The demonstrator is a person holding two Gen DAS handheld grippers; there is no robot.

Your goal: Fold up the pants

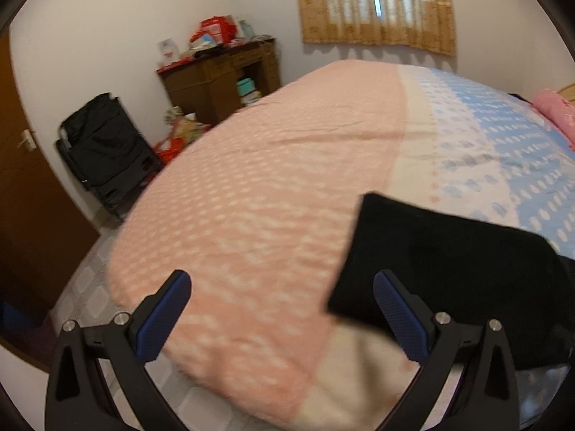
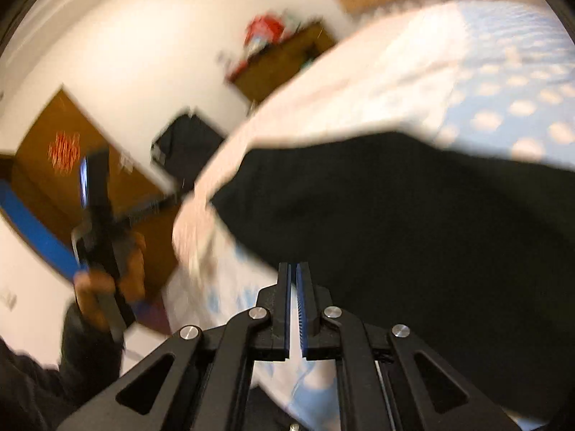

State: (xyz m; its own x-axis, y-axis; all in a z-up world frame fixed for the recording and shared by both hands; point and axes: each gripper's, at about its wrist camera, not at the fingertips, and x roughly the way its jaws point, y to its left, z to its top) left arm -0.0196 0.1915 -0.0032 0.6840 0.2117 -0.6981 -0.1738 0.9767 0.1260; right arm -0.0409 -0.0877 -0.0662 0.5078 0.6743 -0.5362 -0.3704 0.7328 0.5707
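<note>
While both claws hang over the bed edge, the layout reads so:
Pants (image 1: 449, 269): black, already folded into a compact block on the bed (image 1: 251, 179), near its front edge.
Left claw (image 1: 282, 309): spread wide, holding nothing; pants lie to its right, their near corner behind the right fingertip.
Right claw (image 2: 295, 276): pressed nearly together, nothing visibly between; pants lie ahead and right.
Long axis: runs rightward along the front edge.
Nearer claw: judged the right; blur leaves contact unclear.
</note>
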